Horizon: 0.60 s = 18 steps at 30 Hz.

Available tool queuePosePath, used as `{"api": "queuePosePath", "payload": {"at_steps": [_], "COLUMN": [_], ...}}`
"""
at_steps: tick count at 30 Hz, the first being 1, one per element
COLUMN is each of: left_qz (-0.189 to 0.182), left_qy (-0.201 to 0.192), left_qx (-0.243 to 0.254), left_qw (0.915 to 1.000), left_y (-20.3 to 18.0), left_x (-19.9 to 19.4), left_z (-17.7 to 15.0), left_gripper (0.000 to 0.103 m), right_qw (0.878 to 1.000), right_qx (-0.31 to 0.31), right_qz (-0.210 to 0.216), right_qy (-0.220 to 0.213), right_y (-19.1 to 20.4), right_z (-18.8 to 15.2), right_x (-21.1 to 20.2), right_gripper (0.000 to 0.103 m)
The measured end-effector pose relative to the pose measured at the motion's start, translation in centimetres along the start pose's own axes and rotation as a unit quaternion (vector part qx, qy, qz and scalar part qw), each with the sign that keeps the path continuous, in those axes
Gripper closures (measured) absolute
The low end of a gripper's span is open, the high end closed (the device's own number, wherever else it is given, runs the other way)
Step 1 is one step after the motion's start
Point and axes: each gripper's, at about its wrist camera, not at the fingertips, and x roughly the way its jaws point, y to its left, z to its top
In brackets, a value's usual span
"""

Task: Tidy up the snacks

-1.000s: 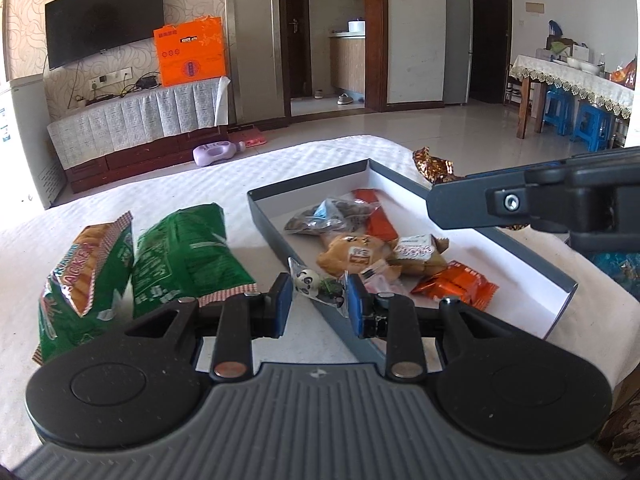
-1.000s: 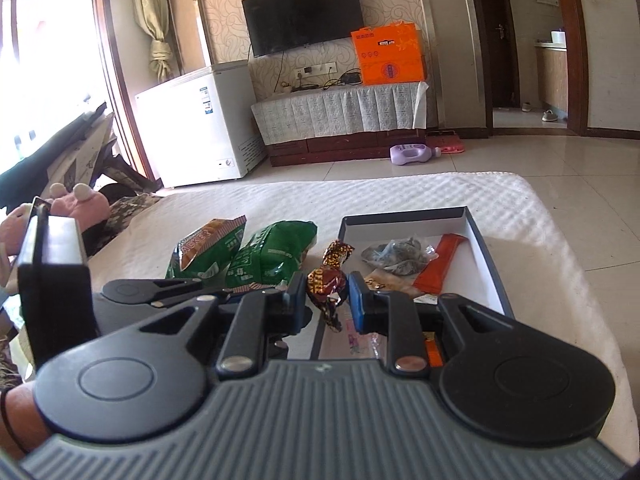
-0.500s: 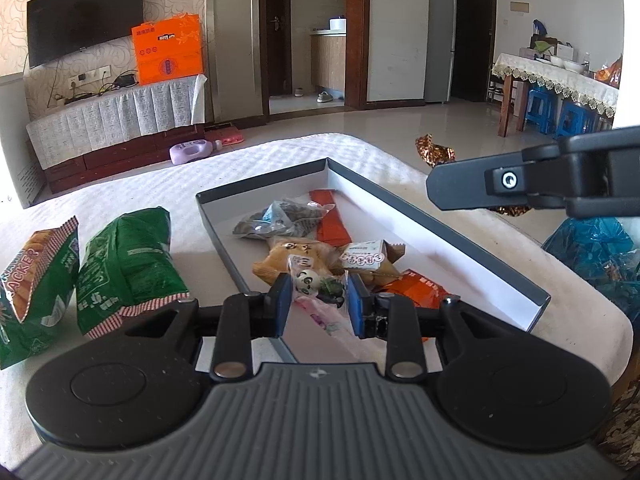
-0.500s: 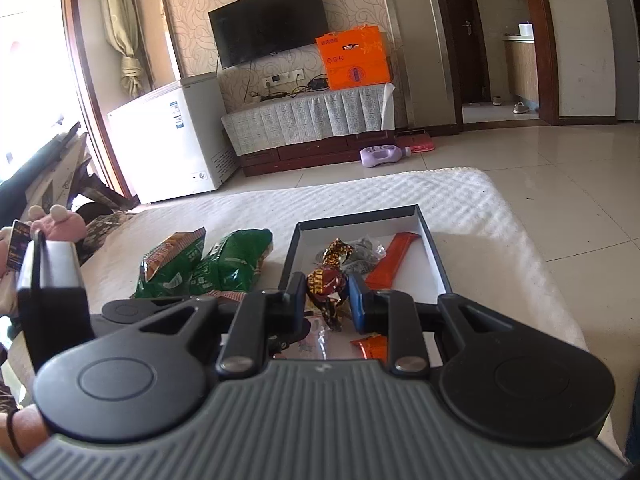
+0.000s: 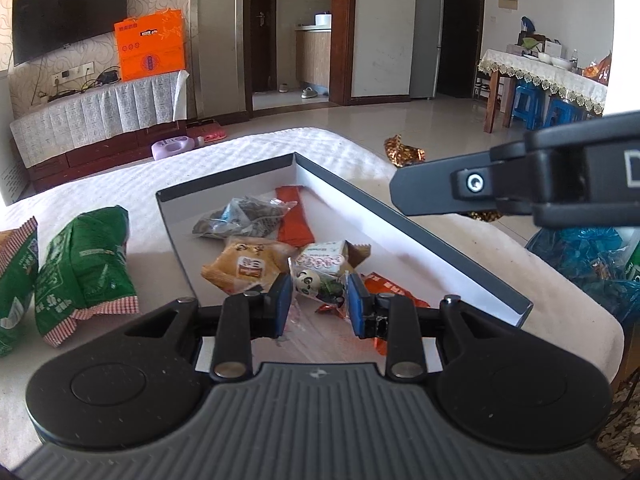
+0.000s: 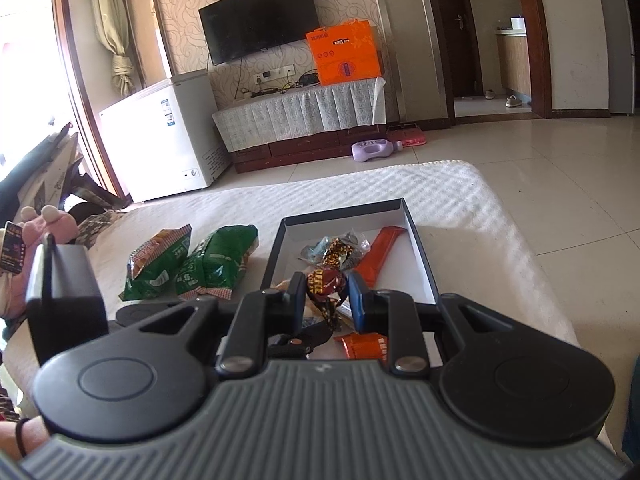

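A shallow grey box point(image 5: 432, 236) with a white floor lies on the white-covered table and holds several snack packets. My left gripper point(image 5: 319, 300) is shut on a clear panda-print packet point(image 5: 316, 282), held over the box's near end. My right gripper point(image 6: 326, 298) is shut on a dark red and gold foil candy point(image 6: 324, 284), above the box point(image 6: 420, 256). The right gripper's body point(image 5: 520, 184) shows at the right of the left wrist view, with gold foil point(image 5: 404, 152) beyond it. Two green snack bags point(image 5: 86, 264) point(image 6: 218, 264) lie left of the box.
A blue plastic bag point(image 5: 584, 256) sits off the table's right edge. A pink plush toy point(image 6: 44, 220) lies at the far left. Beyond the table stand a white freezer point(image 6: 168, 140), a TV stand with an orange box point(image 6: 344, 56), and a dining table point(image 5: 548, 76).
Both grippers moved over the box with their snacks still held. The left gripper carried the panda packet from the box's near left edge to above the packets inside.
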Motion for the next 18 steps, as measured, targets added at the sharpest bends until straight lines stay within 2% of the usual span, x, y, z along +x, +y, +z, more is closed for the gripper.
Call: {"api": "queuePosePath", "payload": {"at_steps": [18], "left_qz": [-0.011], "left_qy": [0.009], "left_qx": [0.001], "left_qw": [0.9999], "left_y": [-1.3], "left_x": [0.6], "left_z": [-0.8], "left_gripper": [0.068], "right_qw": [1.000], "right_qx": [0.002], "right_qz": [0.001], "right_qy": [0.017], "right_y": [-0.5], "right_z": [-0.4], "right_x": [0.2], "right_gripper": [0.077]}}
